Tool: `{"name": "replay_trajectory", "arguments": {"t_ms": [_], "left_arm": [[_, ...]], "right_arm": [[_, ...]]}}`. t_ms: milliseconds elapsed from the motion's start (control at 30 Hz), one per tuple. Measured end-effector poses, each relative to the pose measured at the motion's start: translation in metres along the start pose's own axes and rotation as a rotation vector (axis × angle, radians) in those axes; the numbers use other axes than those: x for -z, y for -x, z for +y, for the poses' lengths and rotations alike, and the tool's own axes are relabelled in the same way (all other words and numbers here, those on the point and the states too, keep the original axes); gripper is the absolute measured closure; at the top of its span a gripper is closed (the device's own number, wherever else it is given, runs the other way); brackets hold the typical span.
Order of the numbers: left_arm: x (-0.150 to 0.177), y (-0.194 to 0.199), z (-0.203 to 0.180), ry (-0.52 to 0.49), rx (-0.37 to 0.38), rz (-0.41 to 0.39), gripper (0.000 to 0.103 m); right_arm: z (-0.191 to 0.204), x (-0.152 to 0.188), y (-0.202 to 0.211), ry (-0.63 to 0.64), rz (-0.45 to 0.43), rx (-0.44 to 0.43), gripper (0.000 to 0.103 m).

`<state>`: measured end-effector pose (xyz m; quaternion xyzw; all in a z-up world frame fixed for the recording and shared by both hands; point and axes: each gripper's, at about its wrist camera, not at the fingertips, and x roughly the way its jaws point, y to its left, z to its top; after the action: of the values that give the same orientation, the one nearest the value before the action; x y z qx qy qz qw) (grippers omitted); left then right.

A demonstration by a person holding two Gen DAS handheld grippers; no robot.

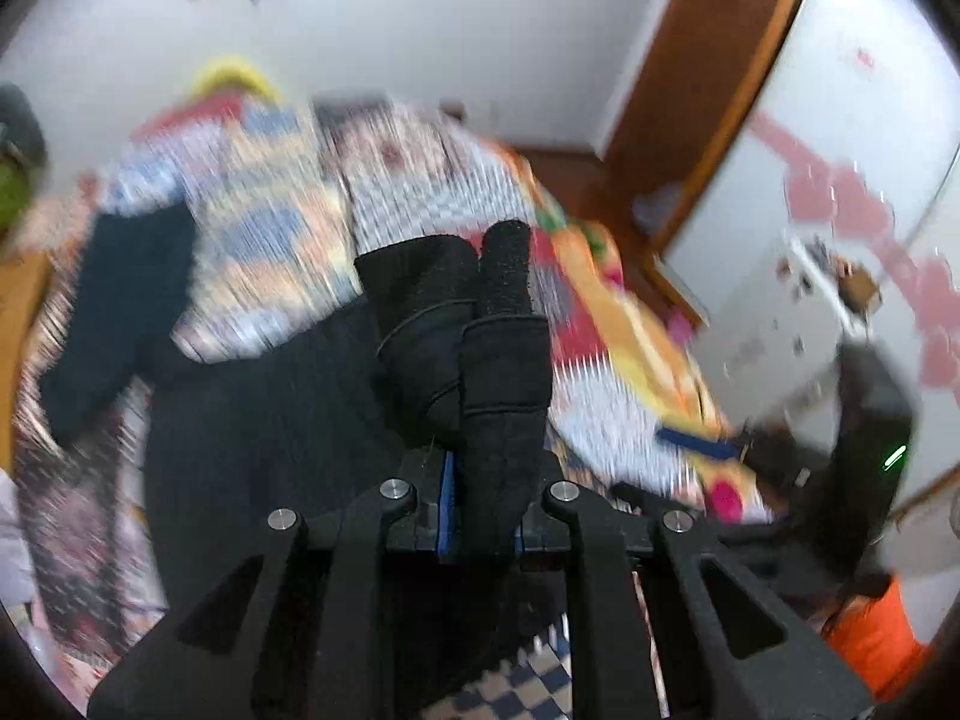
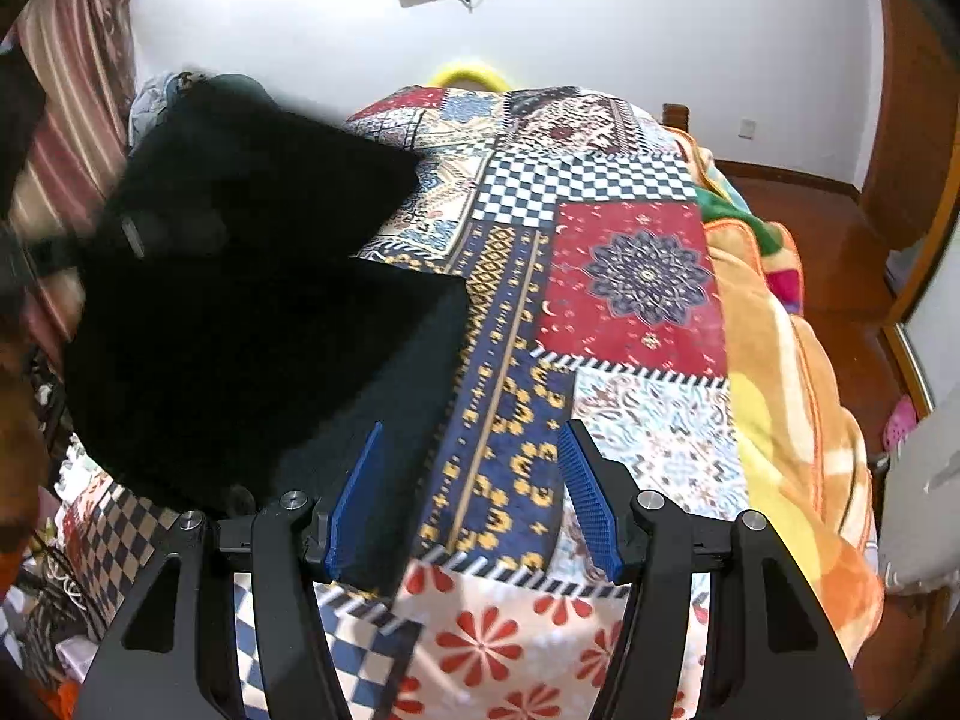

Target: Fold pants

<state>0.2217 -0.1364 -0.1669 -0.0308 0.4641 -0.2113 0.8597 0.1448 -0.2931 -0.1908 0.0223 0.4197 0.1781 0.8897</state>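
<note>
1 gripper point(image 1: 480, 510) clamps pants point(image 1: 456, 324) — blurred.

Both tongs point(image 1: 480, 504) point(image 2: 471, 504) are black-framed, with silver screws and ribbed blue pads point(image 2: 585, 501)

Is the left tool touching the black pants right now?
Touching. The left wrist view shows the left tool shut on a bunched fold of the black pants, the fabric pinched between its blue pads.

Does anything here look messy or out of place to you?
The black pants lie only half folded on the patchwork bedspread, one layer askew over another. The left gripper has a bunched wad of them pinched. The right gripper is open, holding nothing. An orange blanket lies crumpled along the bed's edge.
</note>
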Motion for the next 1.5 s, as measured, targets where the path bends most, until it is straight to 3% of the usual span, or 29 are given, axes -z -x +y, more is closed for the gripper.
{"name": "replay_trajectory", "arguments": {"t_ms": [167,233,300,367,500,600,700,800,933,1100,1133,1200,1500], "left_arm": [[0.019,-0.034,-0.010,-0.070,-0.041,0.161,0.086],[0.019,-0.032,-0.013,-0.089,-0.033,0.170,0.075],[0.016,-0.025,-0.010,-0.071,0.010,0.163,0.036],[0.013,-0.008,-0.006,-0.044,0.044,0.111,0.023],[0.001,0.025,0.015,-0.006,0.008,0.000,0.018],[-0.015,0.041,0.043,0.027,-0.117,-0.070,0.015],[-0.037,0.046,0.078,0.024,-0.270,-0.122,0.011],[-0.055,0.034,0.106,0.016,-0.362,-0.103,0.011],[-0.066,-0.002,0.148,0.041,-0.400,-0.022,0.011],[-0.037,-0.070,0.169,0.002,-0.463,0.144,0.010],[-0.028,-0.075,0.170,-0.012,-0.466,0.128,0.010],[-0.021,-0.069,0.169,-0.029,-0.472,0.078,0.009],[0.007,-0.038,0.172,-0.041,-0.521,0.123,0.009]], "right_arm": [[-0.009,0.008,0.004,-0.019,0.010,0.000,0.047],[-0.009,0.009,0.005,-0.019,0.012,-0.001,0.047],[-0.007,0.008,0.007,-0.009,0.007,0.004,0.047],[-0.004,0.006,0.010,-0.004,-0.010,0.015,0.047],[0.000,-0.003,0.018,-0.009,-0.055,0.015,0.047],[0.006,-0.009,0.021,-0.004,-0.074,0.003,0.040],[0.017,-0.014,0.019,0.018,-0.089,-0.014,0.040],[0.027,-0.015,0.012,0.030,-0.076,-0.036,0.040],[0.040,-0.012,-0.006,0.049,-0.034,-0.050,0.040],[0.042,-0.004,-0.022,0.031,0.015,-0.044,0.040],[0.040,-0.003,-0.024,0.024,0.025,-0.045,0.039],[0.039,-0.003,-0.025,0.015,0.030,-0.045,0.037],[0.043,-0.010,-0.019,0.075,0.006,0.019,0.037]]}}
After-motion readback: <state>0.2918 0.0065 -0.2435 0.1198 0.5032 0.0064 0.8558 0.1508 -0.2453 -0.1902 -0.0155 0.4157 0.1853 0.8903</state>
